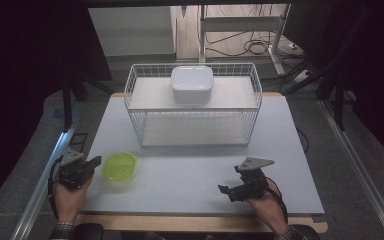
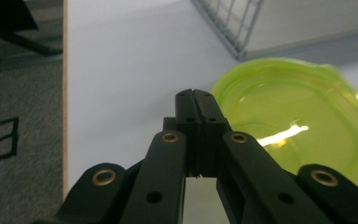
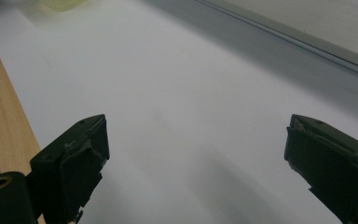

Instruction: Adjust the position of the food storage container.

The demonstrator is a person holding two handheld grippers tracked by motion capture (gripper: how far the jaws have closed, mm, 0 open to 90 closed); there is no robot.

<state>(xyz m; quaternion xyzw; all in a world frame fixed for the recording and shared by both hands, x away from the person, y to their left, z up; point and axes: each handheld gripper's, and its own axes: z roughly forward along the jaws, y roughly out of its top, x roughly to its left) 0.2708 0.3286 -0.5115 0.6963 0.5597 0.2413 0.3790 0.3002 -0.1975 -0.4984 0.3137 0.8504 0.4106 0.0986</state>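
Green lid (image 1: 120,166) lies flat on the desk (image 1: 190,185) near its front-left corner, just right of the left gripper (image 1: 96,162). Left jaws are closed on nothing, tips beside the lid's rim. Right gripper (image 1: 223,189) sits near the front edge, well apart from the lid, jaws wide open and empty. White box (image 1: 192,84) stands on top of the wire rack (image 1: 140,125) at the back. Looks like nothing is picked up yet; grasping and moving the lid remain.

A translucent lime-green plastic container (image 1: 119,166) is seen lying flat and open side up on the white table (image 1: 190,175), near its front left corner, well apart from the wire rack (image 1: 193,105).
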